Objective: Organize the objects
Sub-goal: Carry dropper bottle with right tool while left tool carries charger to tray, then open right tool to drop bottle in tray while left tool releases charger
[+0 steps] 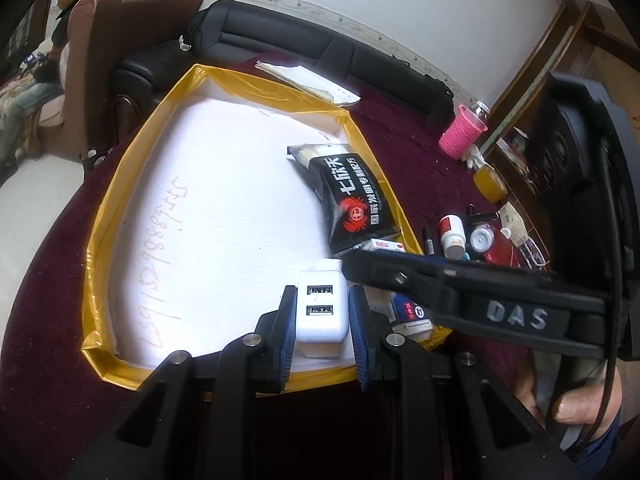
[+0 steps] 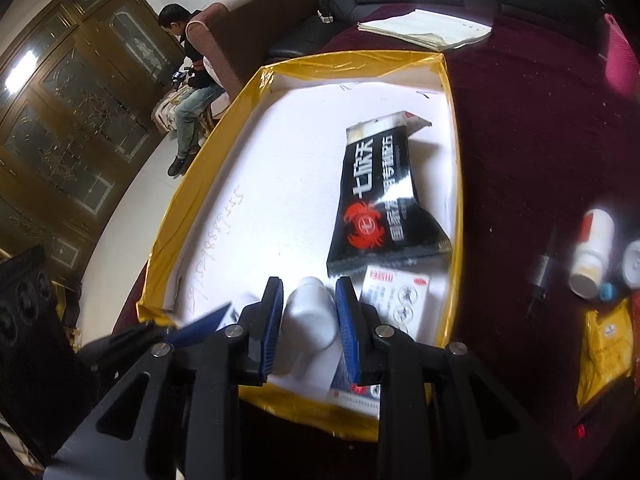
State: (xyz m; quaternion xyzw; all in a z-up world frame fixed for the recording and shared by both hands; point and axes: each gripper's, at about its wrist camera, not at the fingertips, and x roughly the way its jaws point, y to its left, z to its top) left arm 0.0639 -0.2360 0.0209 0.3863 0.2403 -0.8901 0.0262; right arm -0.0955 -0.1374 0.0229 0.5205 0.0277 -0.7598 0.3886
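A white foam box with yellow-taped rim point(image 1: 120, 184) point(image 2: 208, 152) sits on a dark red table. My left gripper point(image 1: 322, 312) is shut on a white USB charger point(image 1: 320, 308), held low over the box's near edge. My right gripper point(image 2: 308, 312) is shut on a white plastic bottle point(image 2: 310, 312), over the box's near right corner; its black body shows in the left wrist view point(image 1: 460, 292). In the box lie a black packet with a red crab logo point(image 1: 352, 196) point(image 2: 380, 208) and a white medicine carton point(image 2: 396, 296).
On the red cloth right of the box stand white pill bottles point(image 1: 452, 236) point(image 2: 592, 252), a black pen point(image 2: 540, 276), a yellow packet point(image 2: 604, 344) and a pink cup point(image 1: 460, 132). Papers point(image 2: 424, 28) lie behind the box. A black sofa point(image 1: 320, 44) is beyond.
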